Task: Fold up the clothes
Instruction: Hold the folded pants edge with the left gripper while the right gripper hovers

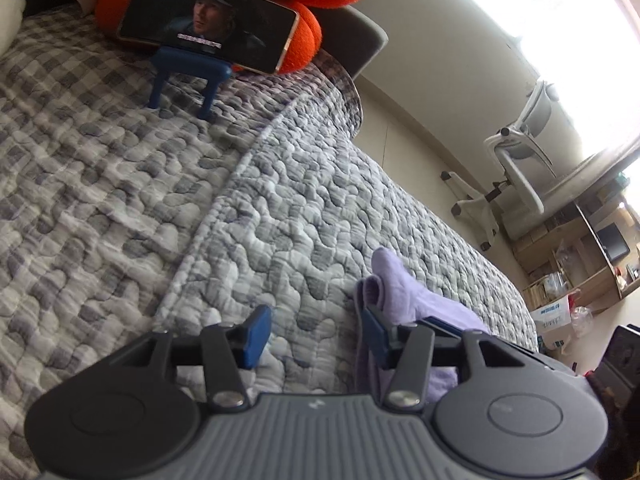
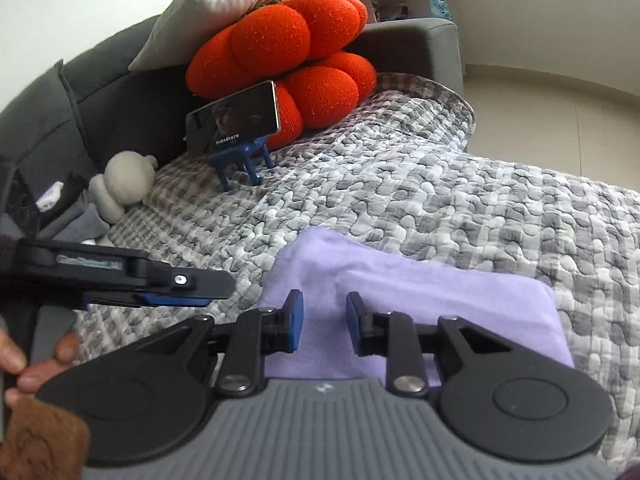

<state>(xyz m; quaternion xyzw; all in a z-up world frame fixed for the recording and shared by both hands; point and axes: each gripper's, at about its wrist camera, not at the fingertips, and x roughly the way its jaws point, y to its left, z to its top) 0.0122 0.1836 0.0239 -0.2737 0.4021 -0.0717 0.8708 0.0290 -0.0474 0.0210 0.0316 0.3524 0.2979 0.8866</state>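
Jaws on your right gripper (image 2: 322, 322) stand part open with nothing pinched: the two blue pads hover over the lilac cloth (image 2: 420, 300), and you can see fabric through the gap, not clamped in it. Your left gripper (image 1: 316, 334) is also open, wider; its right-hand pad sits against a bunched, rolled edge of the same cloth (image 1: 396, 292), while the other pad hangs over bare quilt, so nothing is gripped there either.

From the right wrist view, the cloth lies directly ahead of and below the right jaws, flat and already doubled, with its long axis running across the view from the left corner out to the rounded right end. Your left gripper (image 2: 132, 280) comes in from the left at that near-left corner, so the left is nearer the edge and the right is nearer the middle. In my judgement the next fold turns on that: the left takes the bunched edge, the right pins or lifts along the long side.

Under everything is a grey and white checked quilt (image 2: 460, 184), puckered and soft, so the cloth may drag on it. Further back a phone (image 2: 232, 118) stands on a small blue stand (image 2: 240, 158) against an orange knotted cushion (image 2: 288, 52), beside a white soft toy (image 2: 124, 180). Beyond the bed, the left view shows a pale office chair (image 1: 516, 164) and bright windows.
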